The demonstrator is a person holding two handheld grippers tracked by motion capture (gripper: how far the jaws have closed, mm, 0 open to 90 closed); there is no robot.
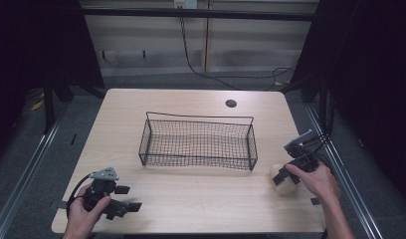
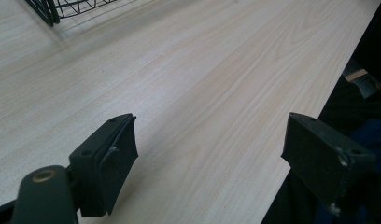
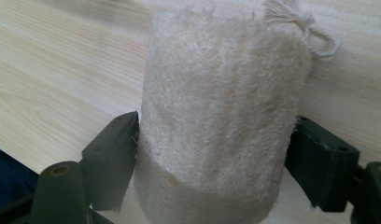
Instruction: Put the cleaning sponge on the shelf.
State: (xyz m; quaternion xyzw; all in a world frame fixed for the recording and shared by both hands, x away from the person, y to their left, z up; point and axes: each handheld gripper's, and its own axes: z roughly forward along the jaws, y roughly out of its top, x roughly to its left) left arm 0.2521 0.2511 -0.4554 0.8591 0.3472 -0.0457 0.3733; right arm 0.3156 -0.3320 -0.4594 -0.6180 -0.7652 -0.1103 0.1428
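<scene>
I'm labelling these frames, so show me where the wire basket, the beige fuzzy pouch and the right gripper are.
wire basket [image 1: 197, 162]: high view, on its near mesh wall.
beige fuzzy pouch [image 3: 216, 116]: right gripper view, middle of its fuzzy side.
right gripper [image 3: 212, 154]: right gripper view, midway between its fingers, which touch the pouch's sides.

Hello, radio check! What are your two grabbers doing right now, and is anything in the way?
Left gripper open, low over bare table. Right gripper jaws touching both sides of the cream fuzzy pad. Wire basket beside it, path looks clear.
</scene>
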